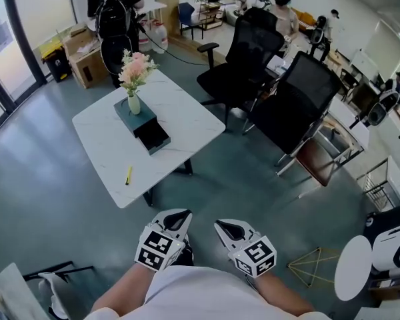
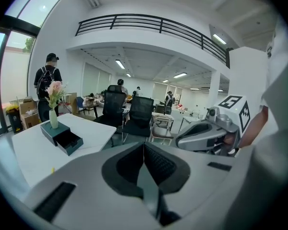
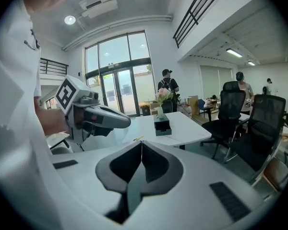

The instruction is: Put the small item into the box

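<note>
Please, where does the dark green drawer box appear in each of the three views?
Head view: the drawer box lies upper left of centre, on the white table.
Left gripper view: middle left, on the same table.
Right gripper view: just right of centre, far off.
Shared landmark: the flower vase standing on the box.

table point(image 1: 183, 115) white | box point(image 1: 145, 121) dark teal | small item point(image 1: 129, 175) yellow

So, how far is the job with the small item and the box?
Nothing looks done: the yellow item lies on the table, apart from the box, whose drawer stands open. Nothing is in hand: left gripper and right gripper are shut, empty, short of the table. Left: reach it, grasp it, put it in the box.
</note>
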`<state>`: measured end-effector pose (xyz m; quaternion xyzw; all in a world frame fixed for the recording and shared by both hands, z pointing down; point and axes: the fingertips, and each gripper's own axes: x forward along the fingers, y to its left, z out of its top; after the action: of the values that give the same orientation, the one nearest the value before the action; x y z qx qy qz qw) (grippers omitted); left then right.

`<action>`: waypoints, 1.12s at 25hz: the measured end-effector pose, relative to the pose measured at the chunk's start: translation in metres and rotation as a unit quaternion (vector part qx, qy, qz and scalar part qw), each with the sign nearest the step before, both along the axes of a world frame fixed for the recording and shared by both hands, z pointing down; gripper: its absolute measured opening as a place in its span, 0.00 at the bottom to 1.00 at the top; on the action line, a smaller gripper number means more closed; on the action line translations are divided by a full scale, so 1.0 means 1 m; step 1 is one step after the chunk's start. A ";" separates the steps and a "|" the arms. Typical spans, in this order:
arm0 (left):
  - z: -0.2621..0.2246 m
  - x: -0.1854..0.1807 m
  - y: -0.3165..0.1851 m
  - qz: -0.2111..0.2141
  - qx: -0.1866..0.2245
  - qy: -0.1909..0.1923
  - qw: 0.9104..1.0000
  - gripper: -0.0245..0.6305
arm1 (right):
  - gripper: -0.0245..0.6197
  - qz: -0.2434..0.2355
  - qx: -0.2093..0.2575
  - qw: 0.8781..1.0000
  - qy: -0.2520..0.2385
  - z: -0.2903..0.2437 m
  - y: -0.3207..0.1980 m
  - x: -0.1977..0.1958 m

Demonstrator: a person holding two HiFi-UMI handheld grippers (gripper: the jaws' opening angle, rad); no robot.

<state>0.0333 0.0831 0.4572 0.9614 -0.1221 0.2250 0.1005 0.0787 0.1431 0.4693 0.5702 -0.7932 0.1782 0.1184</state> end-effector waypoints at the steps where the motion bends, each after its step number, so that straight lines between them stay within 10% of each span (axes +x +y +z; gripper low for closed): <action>1: -0.003 0.005 -0.017 -0.003 0.000 0.004 1.000 0.06 | 0.06 -0.001 -0.001 1.000 0.000 -0.002 -0.016 0.005; 20: 0.014 0.024 -0.196 -0.039 -0.006 -0.003 0.999 0.06 | 0.06 -0.053 -0.005 0.999 0.012 -0.007 -0.217 0.033; 28: 0.028 0.025 -0.254 -0.116 -0.003 -0.010 0.993 0.06 | 0.06 -0.125 -0.011 0.992 0.004 0.011 -0.276 0.041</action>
<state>0.0582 -0.1704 0.4856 0.9383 -0.2328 0.2218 0.1273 0.1198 -0.1333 0.4799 0.4664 -0.8555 0.1682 0.1492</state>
